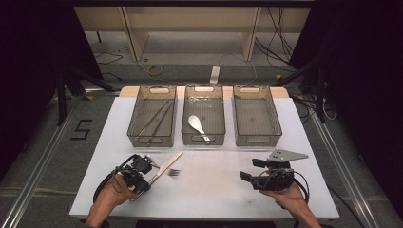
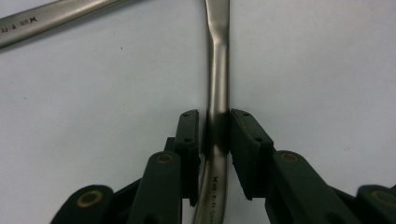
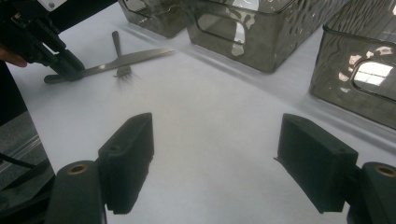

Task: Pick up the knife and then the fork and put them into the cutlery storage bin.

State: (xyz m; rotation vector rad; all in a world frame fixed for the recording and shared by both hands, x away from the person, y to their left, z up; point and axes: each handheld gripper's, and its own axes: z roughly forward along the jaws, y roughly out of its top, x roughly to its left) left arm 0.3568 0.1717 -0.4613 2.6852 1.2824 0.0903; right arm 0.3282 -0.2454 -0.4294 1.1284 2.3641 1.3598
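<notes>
Left gripper [image 2: 217, 135] had its black jaws pinching a slim steel handle [image 2: 217, 93] flat on the white tabletop [image 1: 214, 190]; grasp made, lifting toward the grey bins [image 1: 204, 121] seemed next.

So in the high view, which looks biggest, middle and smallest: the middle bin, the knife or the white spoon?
1. Middle bin
2. Knife
3. White spoon, though it lies farther from the camera than the knife.

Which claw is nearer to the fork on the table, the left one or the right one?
Left. The left claw is closed around the fork handle. The right claw stands open over bare table, far from it.
</notes>
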